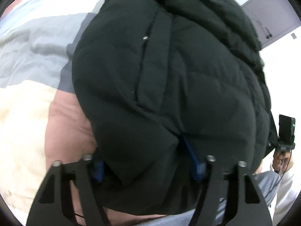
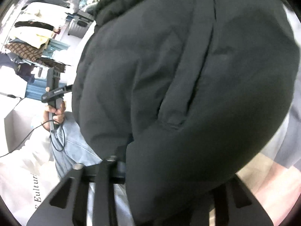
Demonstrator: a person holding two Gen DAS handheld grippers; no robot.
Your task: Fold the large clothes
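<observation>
Black puffer jacket (image 1: 169, 79) held up, bulging between both claws above a bed sheet (image 1: 33, 60) banded grey, cream and pink. Left claw (image 1: 146, 167) spread wide, a fold of jacket hem stuffed between its blue-padded fingers (image 1: 195, 167). Right claw (image 2: 161, 169) mostly buried under the padded fabric; grip state impossible to tell. Stacked folded clothes (image 2: 35, 35) off to the side, well apart.
</observation>
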